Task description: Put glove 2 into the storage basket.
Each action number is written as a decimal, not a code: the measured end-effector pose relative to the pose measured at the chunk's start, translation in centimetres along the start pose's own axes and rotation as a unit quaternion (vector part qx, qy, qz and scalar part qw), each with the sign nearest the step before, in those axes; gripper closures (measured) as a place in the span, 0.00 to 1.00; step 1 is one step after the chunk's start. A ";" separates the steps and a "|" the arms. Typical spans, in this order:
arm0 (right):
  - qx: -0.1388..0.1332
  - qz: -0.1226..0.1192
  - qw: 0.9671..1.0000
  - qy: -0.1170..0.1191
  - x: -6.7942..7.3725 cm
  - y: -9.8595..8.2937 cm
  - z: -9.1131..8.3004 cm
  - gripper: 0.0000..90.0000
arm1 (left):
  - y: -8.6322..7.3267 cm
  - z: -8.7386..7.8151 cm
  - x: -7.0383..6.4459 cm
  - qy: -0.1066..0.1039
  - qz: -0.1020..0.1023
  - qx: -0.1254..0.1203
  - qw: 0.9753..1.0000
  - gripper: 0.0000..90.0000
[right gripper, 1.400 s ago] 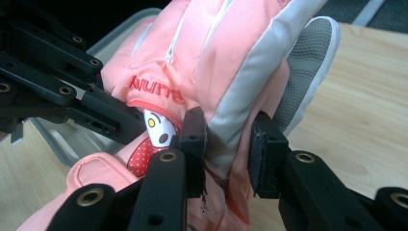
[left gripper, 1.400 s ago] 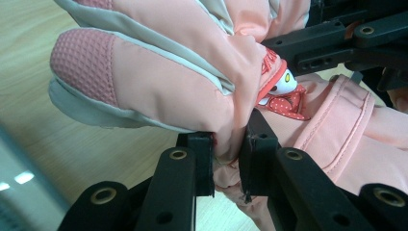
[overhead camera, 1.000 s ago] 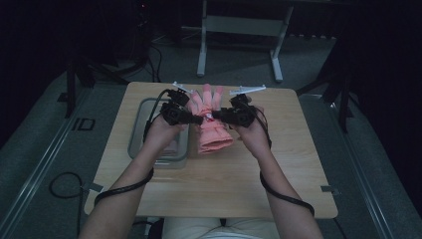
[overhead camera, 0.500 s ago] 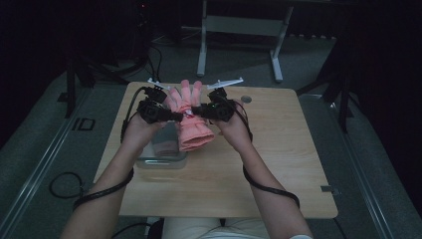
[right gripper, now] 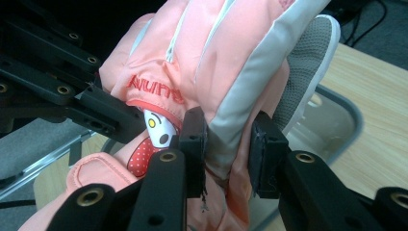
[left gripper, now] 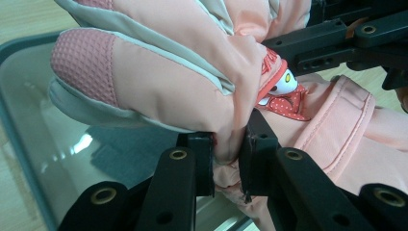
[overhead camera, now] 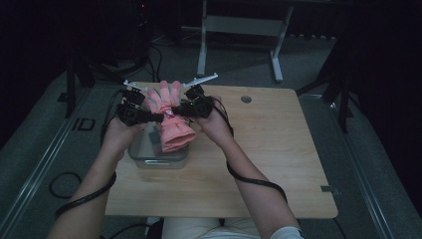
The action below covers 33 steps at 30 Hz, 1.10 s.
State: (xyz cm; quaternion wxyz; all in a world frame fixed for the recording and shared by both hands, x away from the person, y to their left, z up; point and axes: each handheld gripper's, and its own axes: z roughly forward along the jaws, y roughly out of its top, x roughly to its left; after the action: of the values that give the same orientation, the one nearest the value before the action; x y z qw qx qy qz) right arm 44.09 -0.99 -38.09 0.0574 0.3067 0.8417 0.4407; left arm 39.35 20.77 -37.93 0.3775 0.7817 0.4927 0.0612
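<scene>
Leftward since a second ago, I carried the glove (overhead camera: 171, 122) until it hung over the bin (overhead camera: 142, 154) on the counter (overhead camera: 259, 149); left gripper (overhead camera: 160, 117) and right gripper (overhead camera: 174, 110) each pinched it, jaws clamped on fabric, steadying it for lowering.

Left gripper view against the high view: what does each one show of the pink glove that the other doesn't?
Left gripper view alone: its two jaws pinch a fold of the pink glove, a small cartoon patch, and a textured fingertip pad.
High view alone: both hands, the left gripper and right gripper holding the glove from either side above the clear container on the wooden table.
Both: glove, container, table.
</scene>
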 end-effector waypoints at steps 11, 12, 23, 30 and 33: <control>0.031 -0.001 0.999 0.014 -0.1 0.2 4.4 0.79 | -1.7 1.3 3.4 0.001 -0.035 0.010 0.999 0.86; 0.034 0.000 0.999 0.014 -0.2 0.1 4.7 0.79 | -1.9 1.6 3.6 0.001 -0.036 0.012 0.999 0.86; 0.068 0.014 0.998 0.013 -1.9 -1.8 8.5 0.79 | -3.5 5.5 6.4 -0.017 -0.066 0.035 0.997 0.86; 0.095 0.018 0.995 0.006 -2.6 -3.4 10.4 0.76 | -4.4 7.3 7.2 -0.014 -0.078 0.058 0.995 0.85; 0.103 0.023 0.994 0.005 -2.7 -3.5 10.9 0.73 | -4.6 7.7 7.6 -0.007 -0.090 0.067 0.994 0.83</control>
State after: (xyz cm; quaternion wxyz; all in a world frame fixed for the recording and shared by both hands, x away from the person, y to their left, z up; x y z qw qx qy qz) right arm 48.61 3.71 -47.86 0.0112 0.3282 0.8756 0.3542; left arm 43.47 23.96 -48.50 0.3317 0.7583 0.5611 -0.0121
